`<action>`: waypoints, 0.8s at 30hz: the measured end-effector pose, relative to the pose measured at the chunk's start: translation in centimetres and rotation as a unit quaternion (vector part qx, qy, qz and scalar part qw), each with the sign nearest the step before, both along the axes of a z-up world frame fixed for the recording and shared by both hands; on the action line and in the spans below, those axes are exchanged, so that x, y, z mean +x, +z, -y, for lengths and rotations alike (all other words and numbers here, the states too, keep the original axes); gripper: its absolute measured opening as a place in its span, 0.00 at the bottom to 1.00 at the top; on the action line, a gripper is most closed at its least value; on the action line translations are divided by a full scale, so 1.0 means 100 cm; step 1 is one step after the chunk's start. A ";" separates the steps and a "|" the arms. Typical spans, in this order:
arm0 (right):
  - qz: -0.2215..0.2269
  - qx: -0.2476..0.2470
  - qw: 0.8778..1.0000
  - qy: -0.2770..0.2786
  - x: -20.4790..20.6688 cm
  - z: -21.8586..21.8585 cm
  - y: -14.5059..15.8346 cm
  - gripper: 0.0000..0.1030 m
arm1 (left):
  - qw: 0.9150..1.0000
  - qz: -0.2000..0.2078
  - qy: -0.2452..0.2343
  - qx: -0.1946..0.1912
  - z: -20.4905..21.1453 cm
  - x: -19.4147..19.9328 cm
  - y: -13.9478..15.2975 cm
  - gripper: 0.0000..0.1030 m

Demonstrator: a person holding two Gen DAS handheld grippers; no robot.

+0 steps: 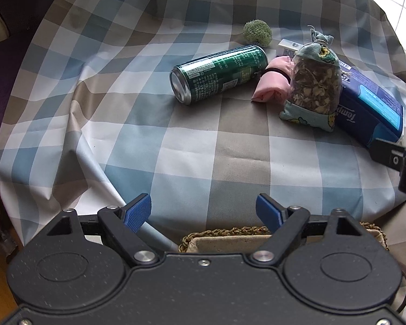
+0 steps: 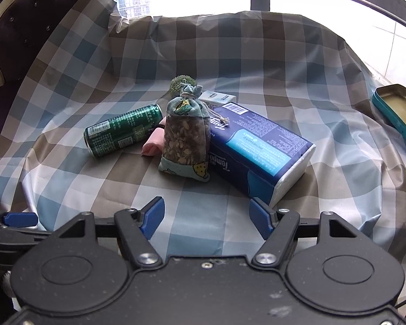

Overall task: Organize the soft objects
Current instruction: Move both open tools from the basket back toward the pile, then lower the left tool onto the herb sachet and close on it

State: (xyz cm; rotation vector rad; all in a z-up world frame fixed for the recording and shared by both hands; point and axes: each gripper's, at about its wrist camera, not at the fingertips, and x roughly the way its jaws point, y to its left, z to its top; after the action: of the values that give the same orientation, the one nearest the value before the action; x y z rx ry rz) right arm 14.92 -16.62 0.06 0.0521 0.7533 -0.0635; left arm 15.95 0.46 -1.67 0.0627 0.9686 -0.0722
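Left wrist view: the left claw (image 1: 204,211) stands wide with nothing between its blue pads, hovering over the checked cloth (image 1: 176,140) that covers the worktop. At 6 o'clock, directly under the claw, the rim of a woven basket (image 1: 230,234) shows – its fabric-lined interior appears empty as far as the frame reveals. Judged from the task, this is the likely destination for soft items.

The objects sit in a tight cluster at about 1 o'clock. A drawstring sachet (image 1: 312,86) filled with dried material stands upright, leaning against a blue tissue pack (image 1: 370,103) that props it. A rolled pink cloth (image 1: 270,82), bound by a dark band, lies between the sachet and a green can (image 1: 216,74) lying on its side. A fuzzy green ball (image 1: 257,32) and a small white box (image 1: 288,47) rest behind them.

Right wrist view: the right claw (image 2: 204,216) is moderately open and empty, its right pad just beside the near corner of the tissue pack. The sachet lies at 12 o'clock from it. At 3 o'clock a teal tin lid (image 2: 398,116) lies open side up – nothing visible inside.

The can and box are rigid, so they probably stay where they are.
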 end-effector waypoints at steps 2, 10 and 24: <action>0.010 -0.004 1.000 -0.006 0.011 0.002 0.003 0.67 | 1.000 0.000 -0.002 0.001 0.001 0.004 -0.001 0.78; 0.032 -0.005 0.999 -0.032 0.064 0.019 0.013 0.67 | 1.000 0.000 0.001 -0.002 -0.001 0.017 -0.001 0.79; 0.020 -0.054 0.998 -0.036 0.137 0.016 -0.013 0.67 | 1.000 -0.006 0.015 -0.002 -0.011 0.023 -0.006 0.79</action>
State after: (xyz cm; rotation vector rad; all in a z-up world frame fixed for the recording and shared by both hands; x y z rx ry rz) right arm 28.57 -18.20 -1.25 -0.0229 0.7072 -0.1716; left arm 18.29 1.55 -2.23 0.0454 0.9802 -0.0474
